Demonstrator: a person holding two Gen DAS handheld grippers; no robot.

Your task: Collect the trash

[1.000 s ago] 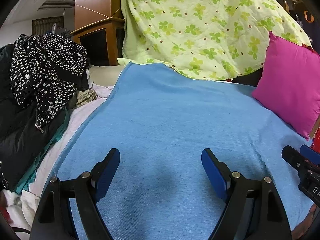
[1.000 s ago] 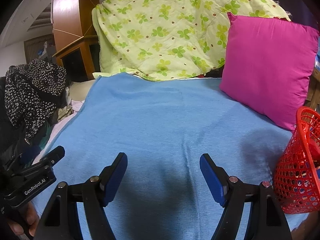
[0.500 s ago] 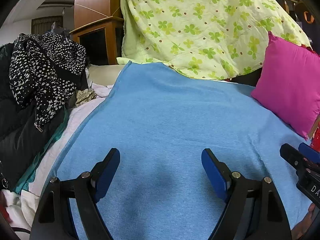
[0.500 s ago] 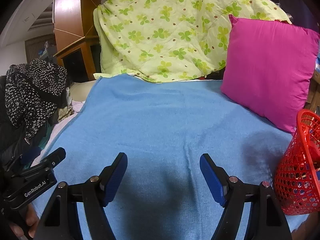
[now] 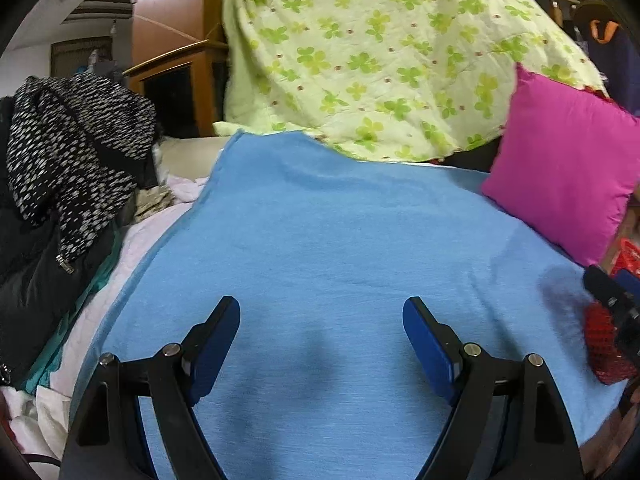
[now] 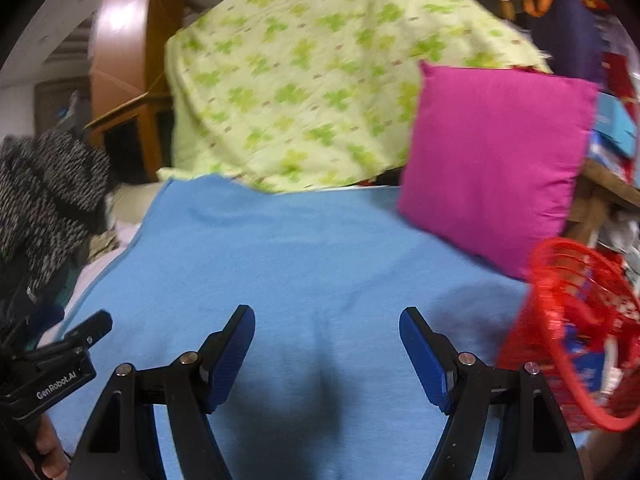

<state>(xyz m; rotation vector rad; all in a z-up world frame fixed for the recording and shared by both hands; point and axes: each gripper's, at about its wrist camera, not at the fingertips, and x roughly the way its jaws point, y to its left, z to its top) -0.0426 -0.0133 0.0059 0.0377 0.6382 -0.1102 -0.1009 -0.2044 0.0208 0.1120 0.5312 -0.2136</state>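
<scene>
My left gripper hovers open over a blue blanket, nothing between its blue pads. My right gripper is open too, empty, above the same blue blanket. A red mesh basket stands at the blanket's right edge, close to the right finger; blurred wrappers show inside it. In the left wrist view the red basket peeks out behind the right gripper's body at the far right. No loose trash shows on the blanket.
A magenta pillow leans at the back right. A green clover-print quilt drapes over the back. Dark spotted clothes pile on the left. A wooden cabinet stands behind. A person's hand holds the left gripper.
The right wrist view has swung to the right and lifted a little, so the red basket and pillow sit further into the frame and blur. The left view has barely shifted.
</scene>
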